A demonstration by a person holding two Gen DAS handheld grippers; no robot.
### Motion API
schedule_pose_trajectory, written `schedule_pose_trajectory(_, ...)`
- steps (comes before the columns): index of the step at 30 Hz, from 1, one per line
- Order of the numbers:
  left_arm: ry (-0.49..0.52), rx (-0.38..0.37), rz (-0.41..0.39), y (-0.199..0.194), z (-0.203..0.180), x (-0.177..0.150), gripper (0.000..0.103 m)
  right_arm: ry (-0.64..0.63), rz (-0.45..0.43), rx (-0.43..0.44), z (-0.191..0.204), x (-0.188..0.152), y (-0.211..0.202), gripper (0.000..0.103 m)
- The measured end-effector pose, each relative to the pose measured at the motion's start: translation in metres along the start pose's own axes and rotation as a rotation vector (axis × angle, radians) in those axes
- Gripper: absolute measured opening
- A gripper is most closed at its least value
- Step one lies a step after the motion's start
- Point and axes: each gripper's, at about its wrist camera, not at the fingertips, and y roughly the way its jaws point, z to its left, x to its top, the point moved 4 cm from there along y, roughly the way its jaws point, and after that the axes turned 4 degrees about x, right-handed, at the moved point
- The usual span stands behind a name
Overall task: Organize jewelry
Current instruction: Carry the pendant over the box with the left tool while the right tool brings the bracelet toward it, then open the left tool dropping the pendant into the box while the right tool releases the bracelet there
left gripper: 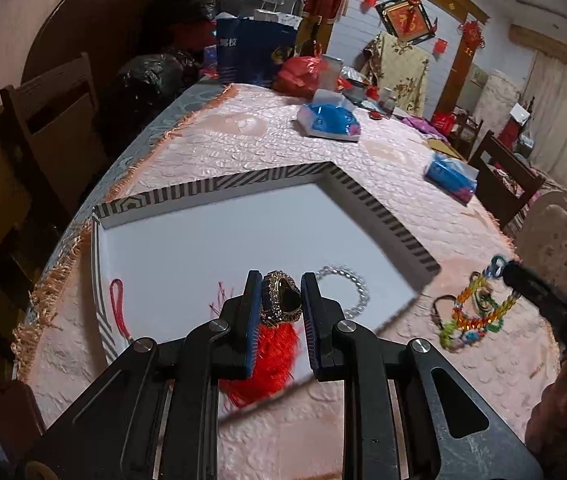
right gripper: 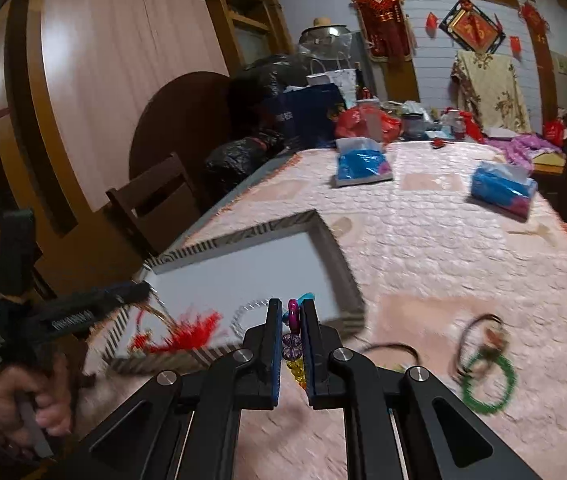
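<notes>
My left gripper [left gripper: 281, 280] is shut on a gold filigree pendant [left gripper: 281, 298] with a red tassel [left gripper: 271, 364], held over the near edge of the white tray [left gripper: 219, 240] with a striped rim. A clear bead bracelet [left gripper: 349, 288] and a red cord [left gripper: 117, 308] lie in the tray. My right gripper [right gripper: 291, 304] is shut on a multicoloured bead chain [right gripper: 293, 338], lifted near the tray's [right gripper: 243, 272] right corner. In the left wrist view that chain [left gripper: 471, 312] hangs from the right gripper [left gripper: 523, 280]. A green bracelet [right gripper: 489, 384] and a dark cord bracelet [right gripper: 479, 340] lie on the cloth.
The table has a pink quilted cloth [left gripper: 363, 148]. Two blue tissue packs [left gripper: 329, 120] [left gripper: 451, 178] lie beyond the tray. Bags and clutter stand at the far end [left gripper: 255, 52]. Wooden chairs stand at the left [left gripper: 47, 128] and right [left gripper: 499, 176].
</notes>
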Motion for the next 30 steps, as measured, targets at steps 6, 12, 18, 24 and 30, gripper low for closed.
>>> schedule_pose_trajectory(6, -0.006, 0.024, 0.015, 0.019, 0.006, 0.002, 0.018, 0.025, -0.019, 0.147, 0.019, 0.025, 0.031, 0.008)
schedule_pose_trajectory(12, -0.015, 0.054, 0.063, 0.042, 0.011, -0.010, 0.018, 0.046, 0.070, 0.165, 0.014, 0.013, 0.083, 0.008)
schedule_pose_trajectory(18, -0.004, 0.082, 0.065, 0.050, 0.009, -0.018, 0.018, 0.074, 0.132, 0.128, -0.004, -0.009, 0.106, 0.008)
schedule_pose_trajectory(24, -0.001, 0.101, 0.069, 0.053, 0.009, -0.026, 0.018, 0.058, 0.175, 0.100, -0.009, -0.019, 0.114, 0.008)
schedule_pose_trajectory(30, -0.010, 0.109, 0.068, 0.050, 0.012, -0.033, 0.026, 0.046, 0.207, 0.076, -0.008, -0.024, 0.118, 0.019)
